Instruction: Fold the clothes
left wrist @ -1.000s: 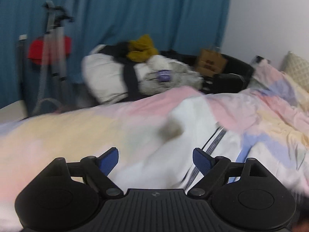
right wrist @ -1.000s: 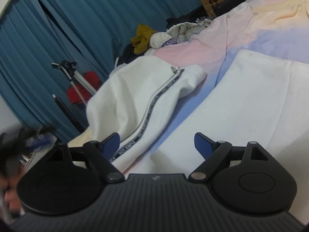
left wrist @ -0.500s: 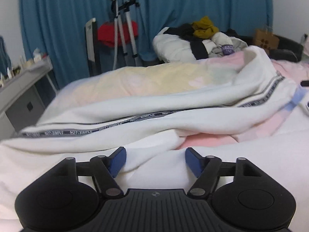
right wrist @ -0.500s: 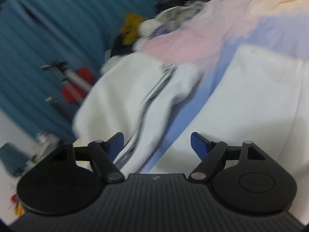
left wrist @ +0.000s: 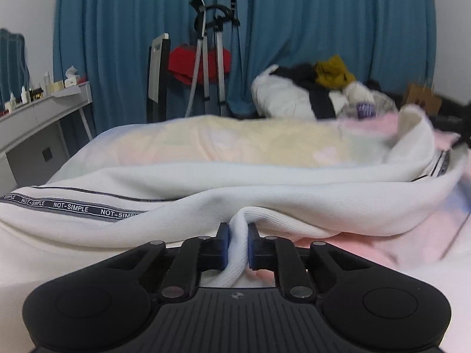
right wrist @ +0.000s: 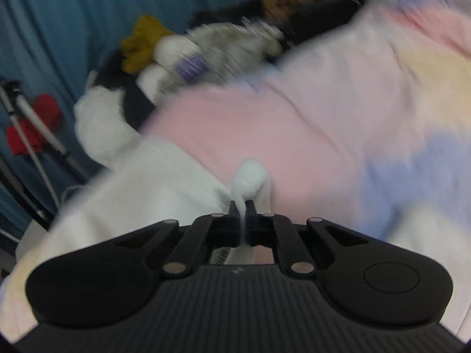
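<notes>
both tongs point(left wrist: 235, 236) point(right wrist: 242, 210) pinch white garment point(left wrist: 265, 203) point(right wrist: 147, 182); only left view shows its lettered stripe point(left wrist: 70, 206).

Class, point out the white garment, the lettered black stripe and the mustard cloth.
white garment point(left wrist: 294, 203), left wrist view: the raised fold above the jaws.
lettered black stripe point(left wrist: 70, 206), left wrist view: on the printed words.
mustard cloth point(left wrist: 334, 72), left wrist view: top of the clothes pile.

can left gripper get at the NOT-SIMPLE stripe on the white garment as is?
Probably not: the left gripper is shut on a pinch of the white garment; the stripe lies uncovered off to its left.
</notes>
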A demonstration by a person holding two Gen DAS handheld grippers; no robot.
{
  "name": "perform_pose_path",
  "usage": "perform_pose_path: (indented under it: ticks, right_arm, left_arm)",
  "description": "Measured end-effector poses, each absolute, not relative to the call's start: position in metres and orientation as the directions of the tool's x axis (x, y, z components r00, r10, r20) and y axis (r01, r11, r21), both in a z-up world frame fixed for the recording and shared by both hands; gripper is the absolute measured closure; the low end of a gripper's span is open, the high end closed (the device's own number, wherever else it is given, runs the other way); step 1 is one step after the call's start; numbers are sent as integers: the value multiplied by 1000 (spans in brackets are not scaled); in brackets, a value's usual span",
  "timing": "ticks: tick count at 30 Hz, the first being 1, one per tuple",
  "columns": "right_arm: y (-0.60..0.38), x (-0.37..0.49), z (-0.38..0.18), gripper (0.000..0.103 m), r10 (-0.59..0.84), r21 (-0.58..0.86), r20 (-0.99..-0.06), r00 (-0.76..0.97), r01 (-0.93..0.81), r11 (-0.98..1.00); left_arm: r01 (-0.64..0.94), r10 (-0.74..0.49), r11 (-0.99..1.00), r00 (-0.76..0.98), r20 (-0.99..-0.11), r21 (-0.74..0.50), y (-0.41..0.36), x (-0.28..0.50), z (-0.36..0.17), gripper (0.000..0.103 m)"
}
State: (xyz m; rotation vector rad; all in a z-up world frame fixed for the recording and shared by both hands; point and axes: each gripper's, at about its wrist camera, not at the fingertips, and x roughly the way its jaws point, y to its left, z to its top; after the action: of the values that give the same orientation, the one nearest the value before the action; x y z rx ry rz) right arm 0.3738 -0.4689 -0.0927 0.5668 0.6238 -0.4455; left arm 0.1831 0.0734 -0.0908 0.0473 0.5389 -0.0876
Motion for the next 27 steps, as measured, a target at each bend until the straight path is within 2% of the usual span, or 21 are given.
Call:
perform_pose_path:
  ticks: [2, 5, 8, 10, 14, 15, 19, 25, 27]
  right_arm:
    - [-459, 384, -42, 97, -200, 409, -532, 823, 456, 790]
    - [-444, 374, 27, 97, -206, 419, -304, 930, 325, 848]
    - [-454, 348, 44, 97, -259, 409, -234, 937, 337, 848]
    - [-471, 327, 24, 97, -316, 383, -263, 912, 399, 833]
    - [-518, 279, -61, 97, -405, 334, -449, 797, 570, 750]
    - [-530, 267, -86, 97, -409, 329, -512, 755, 612, 719]
    - [-554, 238, -151, 97, -366, 362, -646, 670, 691, 626]
    - [-536, 255, -115, 97, -375, 306, -593, 713, 631, 713]
    - [-530, 257, -98, 97, -373, 310, -564, 737, 607, 732]
  left_arm:
    - [103, -100, 994, 860, -501, -22, 80, 180, -85, 92]
    - [139, -134, 990, 863, -487, -27, 82, 169, -76, 93]
    - [188, -162, 982, 861, -482, 6, 77, 156, -70, 95]
    - [226, -179, 974, 840, -513, 30, 72, 152, -72, 95]
    - [290, -195, 954, 795, -574, 77, 58, 144, -82, 95]
    - [305, -197, 948, 784, -589, 88, 54, 143, -85, 95]
    - [313, -191, 944, 776, -601, 105, 47, 135, -90, 95]
    - [304, -206, 951, 763, -613, 59, 51, 141, -91, 94]
    - [287, -246, 957, 746, -619, -33, 64, 151, -87, 91]
